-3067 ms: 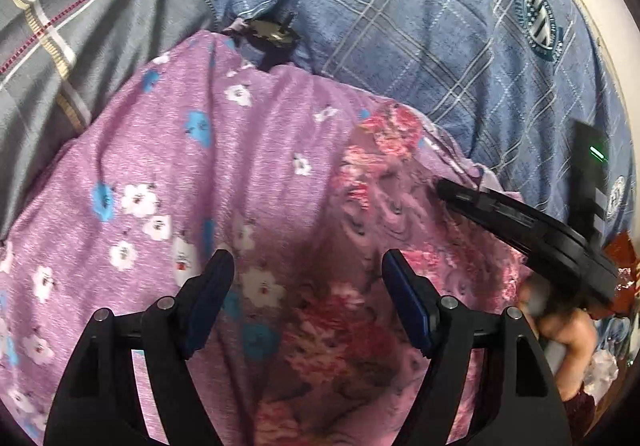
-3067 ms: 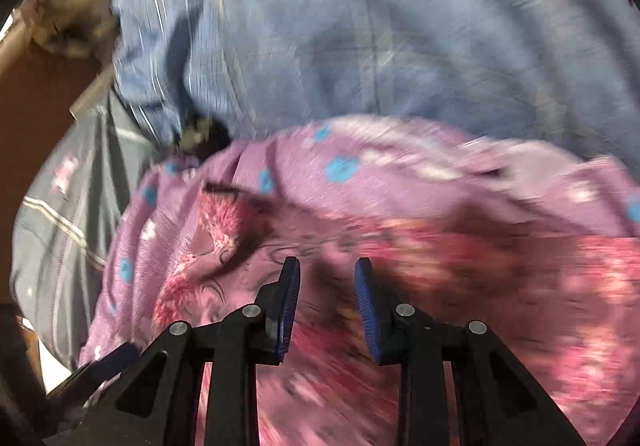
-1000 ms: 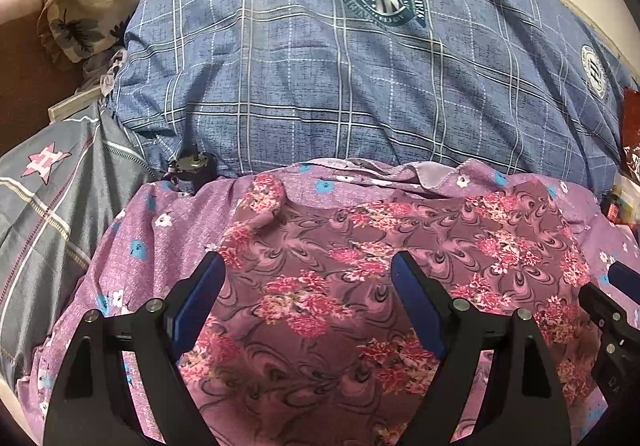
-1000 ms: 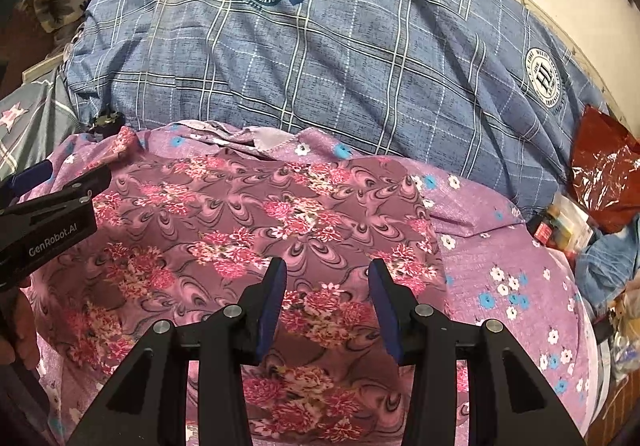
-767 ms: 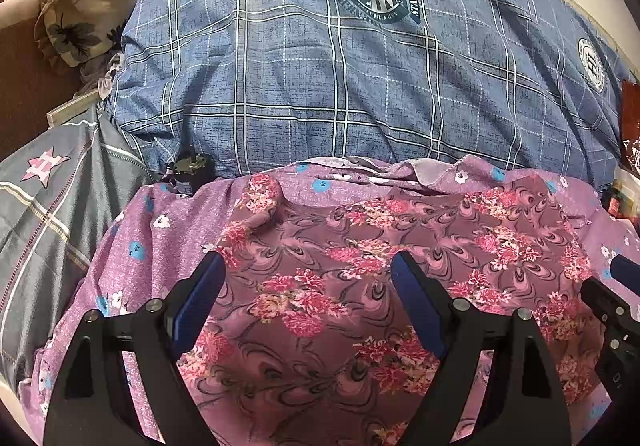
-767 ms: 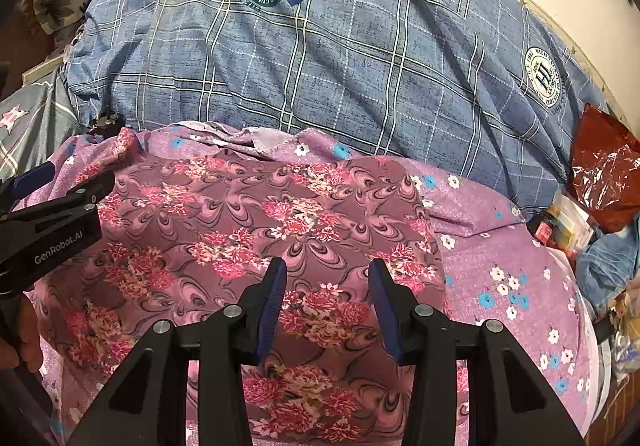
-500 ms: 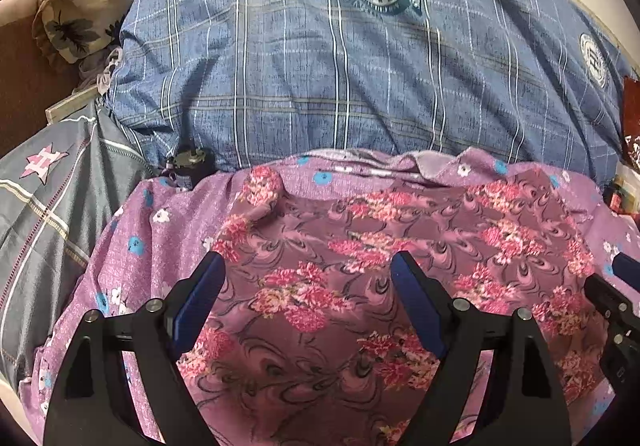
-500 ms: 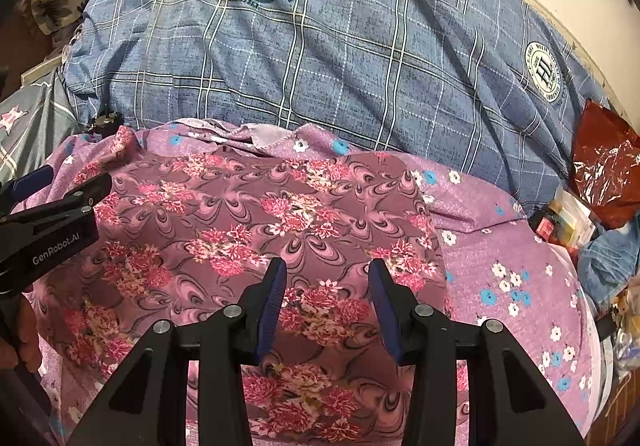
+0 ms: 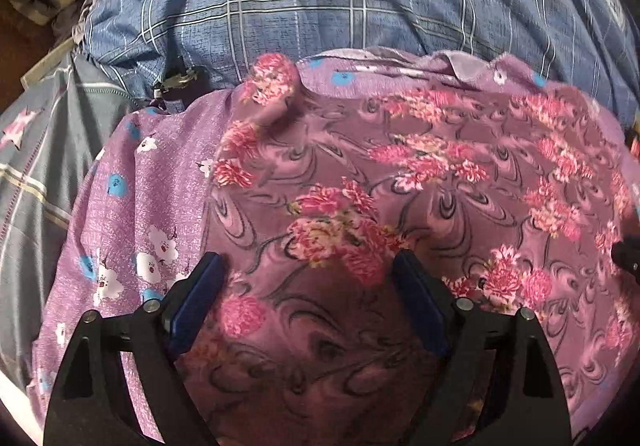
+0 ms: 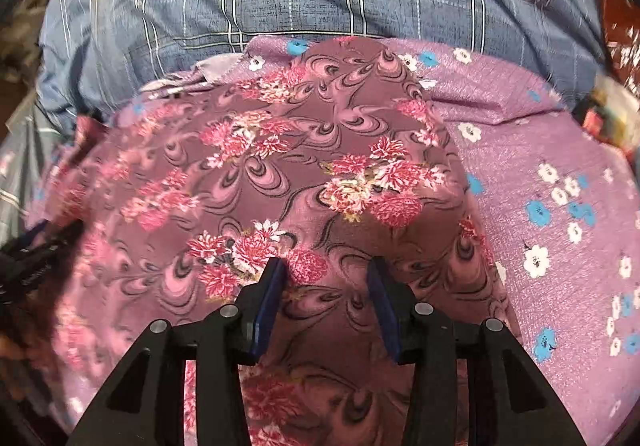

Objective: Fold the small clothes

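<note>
Both tongs, left (image 9: pixel 306 278) and right (image 10: pixel 326 282), released over the floral cloth (image 9: pixel 400 185); could pinch the sheet (image 10: pixel 560 165) underneath too.

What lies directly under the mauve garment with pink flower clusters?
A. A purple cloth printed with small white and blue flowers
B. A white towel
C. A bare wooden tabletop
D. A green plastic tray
A: the mauve floral garment lies spread on the purple flower-print cloth, which shows past its right edge in the right wrist view and past its left edge in the left wrist view.
</note>
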A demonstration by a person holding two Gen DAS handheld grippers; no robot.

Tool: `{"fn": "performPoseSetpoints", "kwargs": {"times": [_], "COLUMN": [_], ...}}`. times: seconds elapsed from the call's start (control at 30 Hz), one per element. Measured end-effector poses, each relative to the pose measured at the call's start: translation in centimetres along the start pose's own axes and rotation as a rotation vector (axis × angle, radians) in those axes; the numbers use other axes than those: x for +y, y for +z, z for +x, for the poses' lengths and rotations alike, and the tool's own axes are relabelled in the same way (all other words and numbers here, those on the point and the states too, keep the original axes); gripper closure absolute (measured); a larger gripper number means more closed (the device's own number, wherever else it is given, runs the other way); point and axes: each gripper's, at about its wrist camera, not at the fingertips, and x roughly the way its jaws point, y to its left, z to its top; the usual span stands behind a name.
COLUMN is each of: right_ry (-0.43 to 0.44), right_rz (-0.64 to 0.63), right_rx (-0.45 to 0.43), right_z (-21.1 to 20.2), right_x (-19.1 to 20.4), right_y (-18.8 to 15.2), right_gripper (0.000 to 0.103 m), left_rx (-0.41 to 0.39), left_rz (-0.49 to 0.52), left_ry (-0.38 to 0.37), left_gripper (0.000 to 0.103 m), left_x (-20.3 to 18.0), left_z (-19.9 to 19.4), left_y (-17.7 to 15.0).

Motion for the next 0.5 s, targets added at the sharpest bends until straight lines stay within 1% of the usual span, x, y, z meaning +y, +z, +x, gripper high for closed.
{"fn": "performPoseSetpoints", "kwargs": {"times": [0.07, 0.1, 0.17, 0.2, 0.27, 0.33, 0.37, 0.4, 0.47, 0.5], "right_ry": [0.039, 0.032, 0.009, 0.007, 0.007, -0.007, -0.013, -0.005, 0.037, 0.068], "right_rz": [0.037, 0.059, 0.085, 0.094, 0.106, 0.064, 0.055, 0.064, 0.100, 0.118], "right_rx": [-0.032, -0.055, -0.068, -0.053, 0.018, 0.001, -0.002, -0.003, -0.007, -0.016], "right_z": [-1.1, -1.8, -2.1, -1.8, -0.3, -0.3, -0.5, -0.6, -1.3, -1.7], "right_x": [-1.0, -1.6, -2.8, -3.1, -3.7, -3.3, -3.0, -3.2, -3.5, -3.7], "right_y": [0.1, 0.2, 0.4, 0.4, 0.1, 0.0, 0.0, 0.0, -0.2, -0.2], "right_gripper": [0.062, 0.062, 0.060, 0.060, 0.062, 0.062, 0.062, 0.061, 0.061, 0.057], "left_rx": [0.005, -0.012, -0.046, -0.059, -0.072, -0.050, -0.033, -0.025, 0.000, 0.018], "left_rz": [-0.005, -0.012, -0.010, -0.005, 0.007, 0.033, 0.044, 0.042, -0.026, -0.081], "left_ry": [-0.011, -0.008, 0.004, 0.013, 0.045, 0.059, 0.050, 0.028, -0.043, -0.079], "left_gripper": [0.015, 0.015, 0.015, 0.015, 0.015, 0.010, 0.007, 0.006, 0.007, 0.007], "left_x": [0.5, 0.7, 1.2, 1.5, 2.3, 3.0, 3.2, 3.7, 5.1, 6.1], "left_z": [-0.5, -1.0, -2.0, -2.4, -2.5, -1.7, -1.1, -0.8, -1.0, -1.3], "left_y": [0.1, 0.1, 0.0, -0.1, -0.3, -1.0, -1.2, -1.4, -1.4, -1.4]}}
